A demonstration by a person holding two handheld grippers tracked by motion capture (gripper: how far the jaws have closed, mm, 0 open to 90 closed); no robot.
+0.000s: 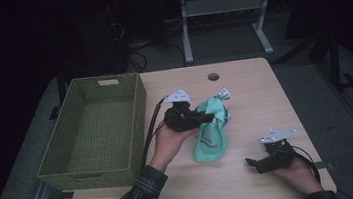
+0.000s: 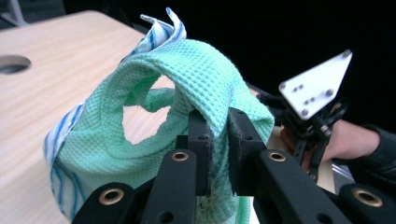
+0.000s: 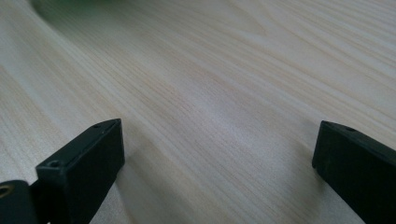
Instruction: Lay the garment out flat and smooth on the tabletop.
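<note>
Over on the left stands the green woven basket (image 1: 93, 134), with nothing in it. Just right of the basket, the left gripper (image 1: 210, 118) is pinched tight on a fold of the mint-green waffle cloth (image 1: 212, 134) — a blue-striped cloth (image 1: 223, 93) is bunched up with it. Both are soft, light and floppy, so they will sag and may slip apart; a thick fold is the best spot to pinch. Far right of the basket, the right gripper (image 1: 252, 163) rests on the table (image 1: 253, 85) — wide apart, holding nothing.
</note>
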